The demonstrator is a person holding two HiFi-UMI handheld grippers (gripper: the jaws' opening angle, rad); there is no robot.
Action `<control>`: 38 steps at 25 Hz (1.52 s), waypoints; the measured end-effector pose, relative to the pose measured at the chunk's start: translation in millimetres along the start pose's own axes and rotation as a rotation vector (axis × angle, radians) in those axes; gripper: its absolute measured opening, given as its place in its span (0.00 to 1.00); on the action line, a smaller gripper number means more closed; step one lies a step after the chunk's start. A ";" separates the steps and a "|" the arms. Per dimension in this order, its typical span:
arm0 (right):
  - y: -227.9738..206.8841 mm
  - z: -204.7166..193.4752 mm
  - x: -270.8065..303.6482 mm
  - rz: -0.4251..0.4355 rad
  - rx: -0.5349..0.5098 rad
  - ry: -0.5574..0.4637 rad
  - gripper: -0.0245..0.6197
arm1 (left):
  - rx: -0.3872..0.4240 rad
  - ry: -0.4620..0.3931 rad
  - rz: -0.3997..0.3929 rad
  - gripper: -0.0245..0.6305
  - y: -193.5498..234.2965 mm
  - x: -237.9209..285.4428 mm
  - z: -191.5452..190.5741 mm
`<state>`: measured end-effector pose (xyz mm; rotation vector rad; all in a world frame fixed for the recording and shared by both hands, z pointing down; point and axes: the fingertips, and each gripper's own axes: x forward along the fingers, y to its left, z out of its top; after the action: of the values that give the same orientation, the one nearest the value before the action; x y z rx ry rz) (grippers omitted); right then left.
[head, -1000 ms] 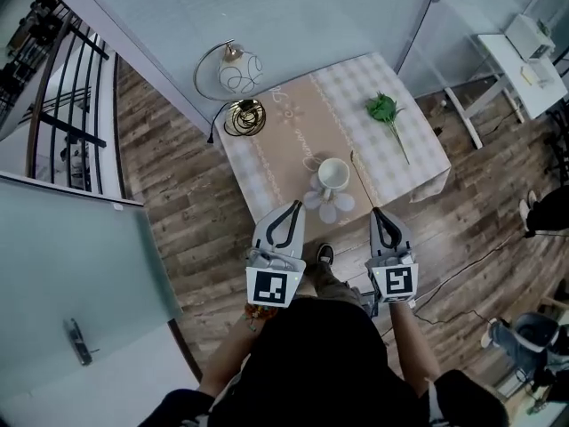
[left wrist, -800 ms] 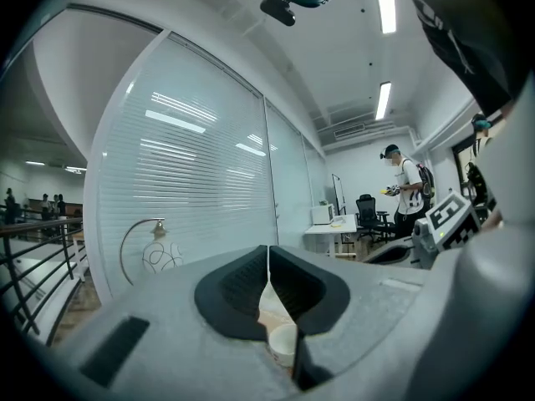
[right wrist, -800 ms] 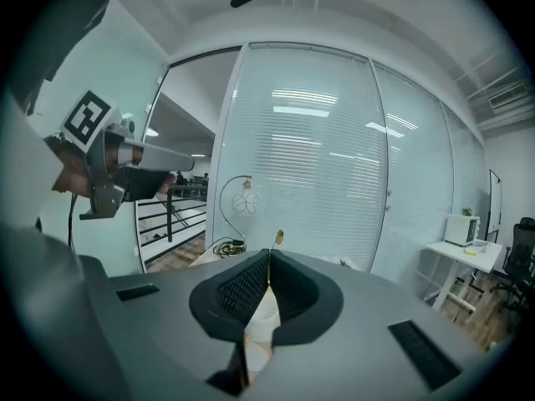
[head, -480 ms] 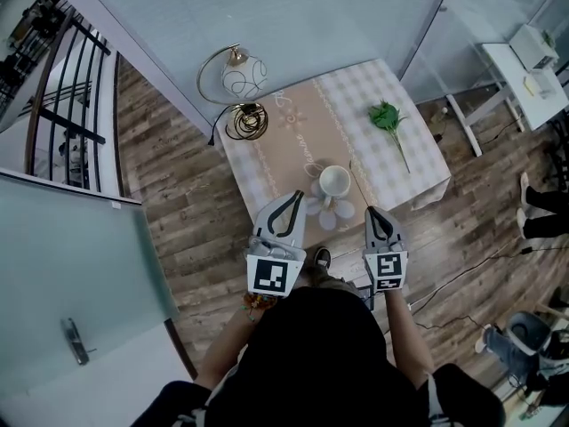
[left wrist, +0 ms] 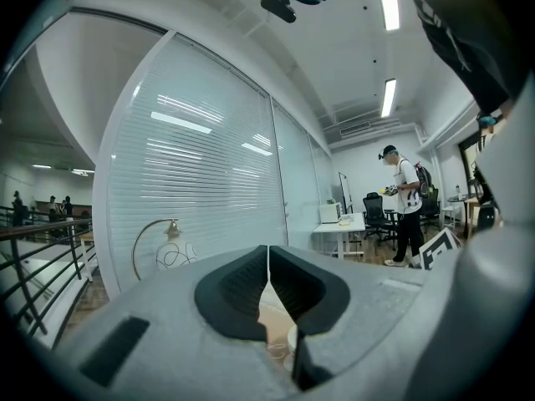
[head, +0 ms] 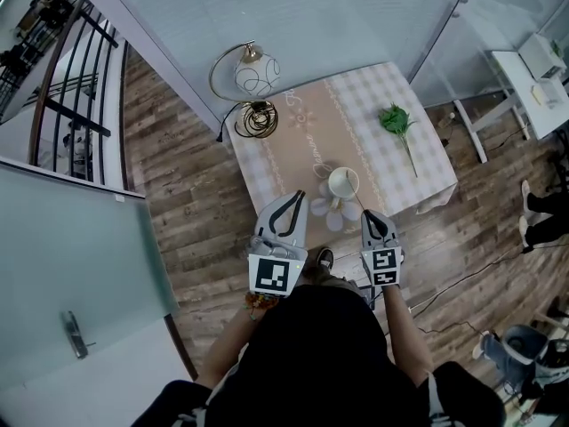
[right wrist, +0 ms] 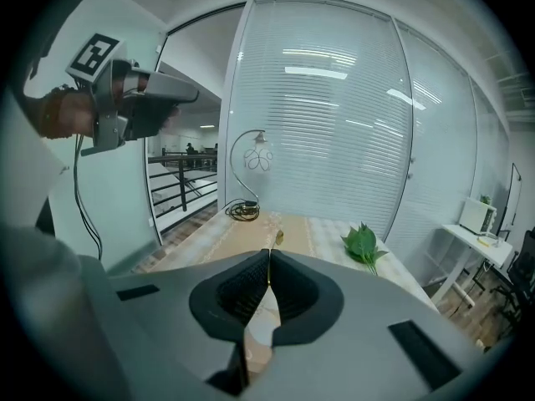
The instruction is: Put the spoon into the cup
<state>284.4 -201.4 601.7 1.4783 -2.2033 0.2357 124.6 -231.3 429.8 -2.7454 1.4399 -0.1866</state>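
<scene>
Spoon (right wrist: pixel 278 237): lies on the beige runner of the checked tablecloth (head: pixel 418 172), just right of the cup (head: pixel 343 183), long axis running near to far. In the right gripper view only its gold-coloured far end shows, directly past the jaw tips. In the head view it is a thin line and its near end cannot be made out.

Cup: white, upright, mouth open upward. It sits at the far right of a pale flower-shaped coaster (head: pixel 327 208), near the table's near edge.

Right gripper (head: pixel 368 213): held at the near edge of the table, pointing far along the spoon's line, with the cup to its far left. Jaws pressed together tip to tip, nothing between them. No visible contact with spoon or cup.

Left gripper (head: pixel 297 197): over the near edge of the table, just left of the coaster, cup to its right. Jaws closed, tips meeting, nothing gripped.

Other items:
- Leafy green sprig (head: pixel 396 121) on the far right of the cloth, well apart from the cup.
- Globe table lamp (head: pixel 252 74) at the far left corner, with a coiled cable (head: pixel 258 119) by its base.
</scene>
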 end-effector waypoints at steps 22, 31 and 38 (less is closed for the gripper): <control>19.9 -17.6 33.3 0.033 0.005 0.081 0.05 | -0.009 0.004 0.026 0.07 19.3 -6.6 -1.1; 24.3 -17.4 40.6 0.044 0.008 0.083 0.05 | -0.011 0.017 0.030 0.07 23.6 -7.1 -4.9; 32.2 -19.3 49.3 0.071 -0.005 0.103 0.05 | -0.001 0.020 0.039 0.07 30.8 -6.7 -7.9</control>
<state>245.6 -221.4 645.7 1.3557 -2.1743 0.3218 94.6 -243.2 434.3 -2.7212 1.4977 -0.2129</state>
